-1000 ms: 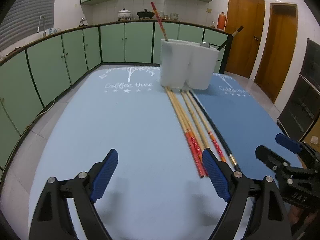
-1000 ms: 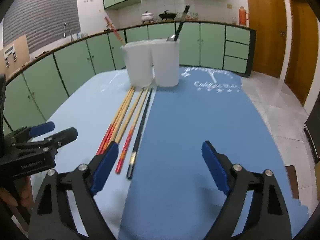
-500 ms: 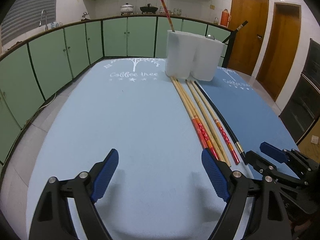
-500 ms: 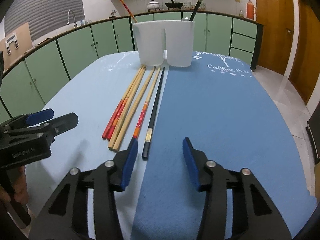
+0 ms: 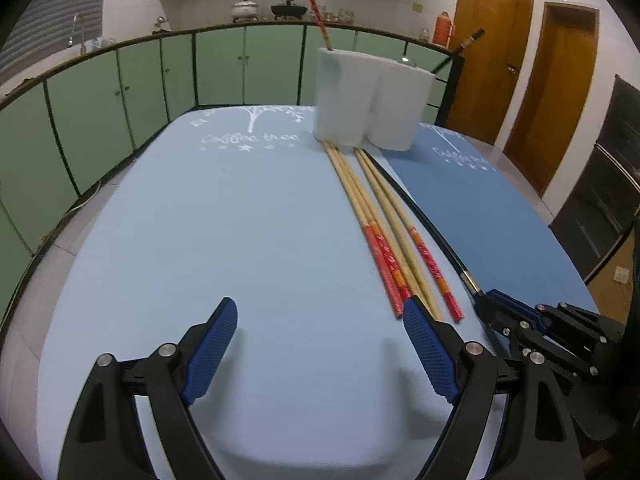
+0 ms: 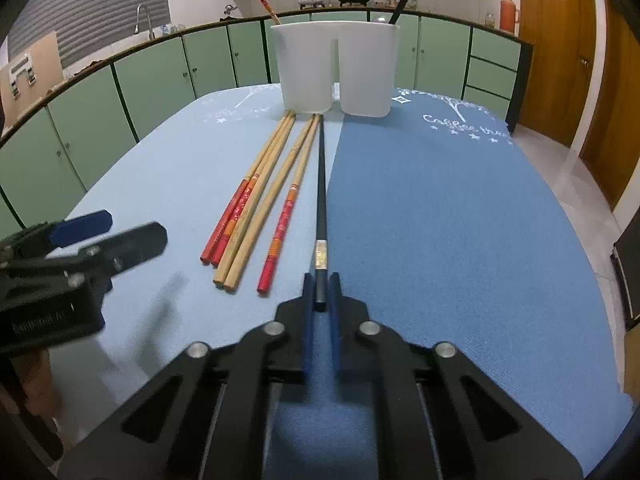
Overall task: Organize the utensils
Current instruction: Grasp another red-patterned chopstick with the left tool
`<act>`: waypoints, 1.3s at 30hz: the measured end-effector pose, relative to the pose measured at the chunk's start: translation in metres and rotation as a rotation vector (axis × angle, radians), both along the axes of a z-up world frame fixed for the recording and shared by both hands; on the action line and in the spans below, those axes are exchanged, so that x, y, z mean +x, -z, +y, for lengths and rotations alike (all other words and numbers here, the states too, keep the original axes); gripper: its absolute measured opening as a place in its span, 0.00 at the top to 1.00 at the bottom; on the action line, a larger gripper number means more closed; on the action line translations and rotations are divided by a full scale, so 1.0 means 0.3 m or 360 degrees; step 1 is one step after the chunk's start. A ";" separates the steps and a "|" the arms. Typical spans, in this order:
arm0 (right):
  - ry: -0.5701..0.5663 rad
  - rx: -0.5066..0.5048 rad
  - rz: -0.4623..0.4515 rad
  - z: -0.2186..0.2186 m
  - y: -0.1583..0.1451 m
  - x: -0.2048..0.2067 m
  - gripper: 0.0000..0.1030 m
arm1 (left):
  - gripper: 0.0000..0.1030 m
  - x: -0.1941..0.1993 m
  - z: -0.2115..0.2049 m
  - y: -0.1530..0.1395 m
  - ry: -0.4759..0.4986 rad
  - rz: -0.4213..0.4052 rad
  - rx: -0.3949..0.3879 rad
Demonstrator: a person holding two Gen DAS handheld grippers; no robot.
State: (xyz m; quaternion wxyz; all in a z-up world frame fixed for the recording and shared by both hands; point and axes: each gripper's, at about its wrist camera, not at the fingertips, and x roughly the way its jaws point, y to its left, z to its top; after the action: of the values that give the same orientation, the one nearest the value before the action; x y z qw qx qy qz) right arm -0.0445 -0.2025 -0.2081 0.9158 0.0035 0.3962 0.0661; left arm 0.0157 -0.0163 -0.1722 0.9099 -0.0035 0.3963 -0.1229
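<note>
Left wrist view: the left hand-held gripper (image 5: 316, 338) is seen spread wide and empty above the pale-blue counter (image 5: 200, 240), beside the wooden chopsticks (image 5: 372, 220).

Right wrist view: the right hand-held gripper (image 6: 320, 290), jaws just closed, is clamped on the near end of the black chopstick (image 6: 321, 184), which lies on the counter pointing toward the white holder (image 6: 336, 68).

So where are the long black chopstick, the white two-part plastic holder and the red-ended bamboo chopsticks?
long black chopstick (image 6: 320, 184): right wrist view, mid-shaft.
white two-part plastic holder (image 6: 306, 68): right wrist view, front wall of its left cup.
red-ended bamboo chopsticks (image 6: 280, 224): right wrist view, red end of the rightmost one.
</note>
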 end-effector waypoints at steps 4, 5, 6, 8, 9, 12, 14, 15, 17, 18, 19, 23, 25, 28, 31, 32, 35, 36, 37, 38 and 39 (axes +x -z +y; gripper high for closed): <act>0.0041 0.0014 -0.0003 -0.030 -0.007 -0.001 0.94 | 0.19 0.003 -0.029 0.010 0.0022 0.0024 0.0010; 0.0059 0.0015 -0.0006 -0.040 -0.009 -0.001 0.94 | 0.19 0.005 -0.036 0.013 0.0022 0.0030 0.0015; 0.0074 0.0018 -0.0007 -0.049 -0.009 -0.001 0.94 | 0.19 0.006 -0.041 0.017 0.0022 0.0036 0.0018; 0.0121 0.0031 -0.0006 -0.078 -0.009 0.000 0.94 | 0.20 0.012 -0.053 0.025 0.0021 0.0048 0.0025; 0.0144 0.0038 -0.0004 -0.093 -0.009 0.001 0.94 | 0.21 0.017 -0.061 0.030 0.0016 0.0056 0.0032; 0.0184 0.0055 -0.0005 -0.124 -0.009 0.003 0.94 | 0.26 0.027 -0.075 0.044 0.0007 0.0083 0.0038; 0.0196 0.0061 -0.0008 -0.138 -0.010 0.003 0.94 | 0.30 0.029 -0.084 0.047 -0.0002 0.0076 0.0057; 0.0199 0.0065 -0.0007 -0.142 -0.009 0.003 0.94 | 0.31 0.029 -0.086 0.047 -0.0001 0.0075 0.0059; 0.0199 0.0071 -0.0001 -0.146 -0.006 0.003 0.94 | 0.37 0.030 -0.083 0.047 -0.0013 0.0077 0.0057; 0.0197 0.0070 0.0000 -0.145 -0.004 0.004 0.94 | 0.38 0.030 -0.078 0.047 -0.0017 0.0077 0.0048; 0.0195 0.0069 0.0000 -0.145 -0.003 0.003 0.94 | 0.40 0.029 -0.075 0.045 -0.0019 0.0076 0.0046; 0.0192 0.0072 0.0002 -0.149 -0.004 0.004 0.94 | 0.45 0.027 -0.062 0.043 -0.0043 0.0073 0.0065; 0.0190 0.0072 0.0005 -0.148 -0.003 0.006 0.94 | 0.46 0.026 -0.063 0.038 -0.0061 0.0072 0.0074; 0.0183 0.0066 0.0006 -0.145 -0.003 0.008 0.94 | 0.46 0.026 -0.068 0.040 -0.0065 0.0086 0.0059; 0.0180 0.0058 0.0012 -0.141 -0.001 0.010 0.94 | 0.46 0.024 -0.079 0.038 -0.0065 0.0080 0.0065; 0.0178 0.0057 0.0013 -0.140 0.001 0.011 0.94 | 0.46 0.023 -0.082 0.039 -0.0075 0.0075 0.0069; 0.0175 0.0057 0.0012 -0.139 0.002 0.013 0.92 | 0.49 0.018 -0.083 0.043 -0.0101 0.0065 0.0071; 0.0175 0.0060 0.0014 -0.140 0.003 0.014 0.92 | 0.51 0.016 -0.083 0.043 -0.0113 0.0063 0.0069; 0.0175 0.0062 0.0015 -0.140 0.003 0.014 0.92 | 0.55 0.015 -0.081 0.043 -0.0127 0.0060 0.0074; 0.0174 0.0065 0.0016 -0.140 0.002 0.015 0.92 | 0.61 0.014 -0.080 0.044 -0.0132 0.0058 0.0070; 0.0172 0.0065 0.0016 -0.140 0.002 0.016 0.93 | 0.63 0.016 -0.077 0.044 -0.0141 0.0057 0.0066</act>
State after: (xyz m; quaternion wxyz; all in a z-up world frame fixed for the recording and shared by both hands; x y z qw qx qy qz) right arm -0.0398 -0.2445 -0.2088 0.9157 0.0438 0.3987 0.0246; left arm 0.0205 -0.0395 -0.1855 0.9071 -0.0044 0.4143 -0.0743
